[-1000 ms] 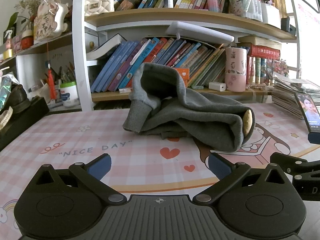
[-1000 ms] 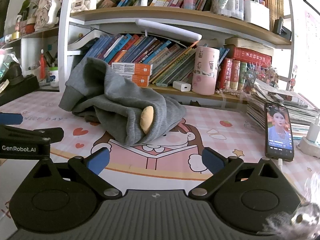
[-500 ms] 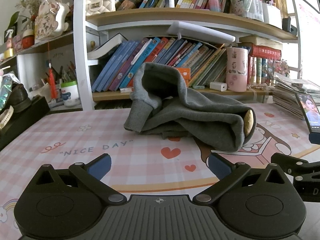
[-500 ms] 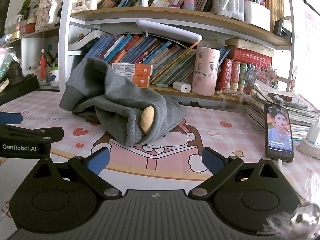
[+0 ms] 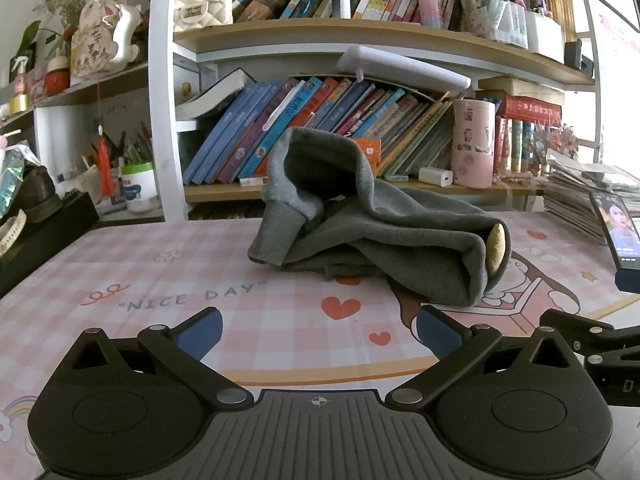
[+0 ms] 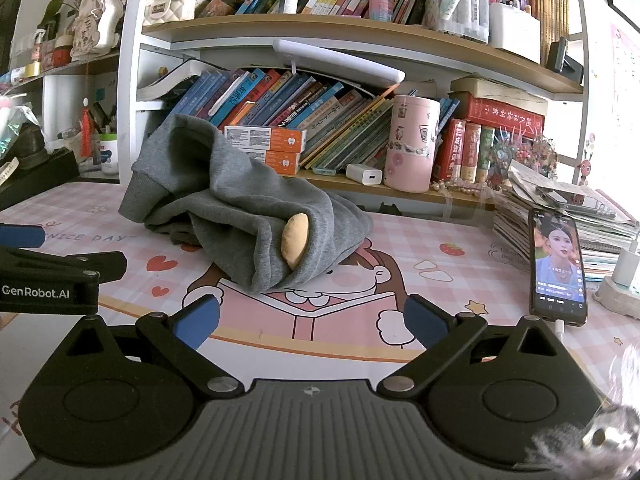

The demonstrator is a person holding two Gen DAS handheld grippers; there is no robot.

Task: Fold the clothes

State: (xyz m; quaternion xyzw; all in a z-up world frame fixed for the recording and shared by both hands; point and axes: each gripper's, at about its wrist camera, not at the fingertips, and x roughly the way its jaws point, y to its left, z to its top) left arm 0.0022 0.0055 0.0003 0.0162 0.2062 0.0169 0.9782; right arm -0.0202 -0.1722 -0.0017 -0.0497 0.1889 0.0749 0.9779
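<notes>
**Grey sweatshirt heaped on the desk mat**

A pink cartoon desk mat (image 5: 160,280) carries a crumpled grey sweatshirt (image 5: 380,232), bunched before the bookshelf (image 6: 360,28). A phone (image 6: 558,268) lies to the right. The left gripper (image 5: 320,330) and right gripper (image 6: 312,314) hover nearby, jaws apart, holding nothing.

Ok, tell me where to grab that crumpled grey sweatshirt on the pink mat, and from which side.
Take the grey sweatshirt by its ribbed cuff. That cuff hangs free at the heap's left end, close to the mat, so the open left gripper can probably reach it straight from the front. The open right gripper faces the bunched right end, a thick roll that looks harder to pinch.
</notes>
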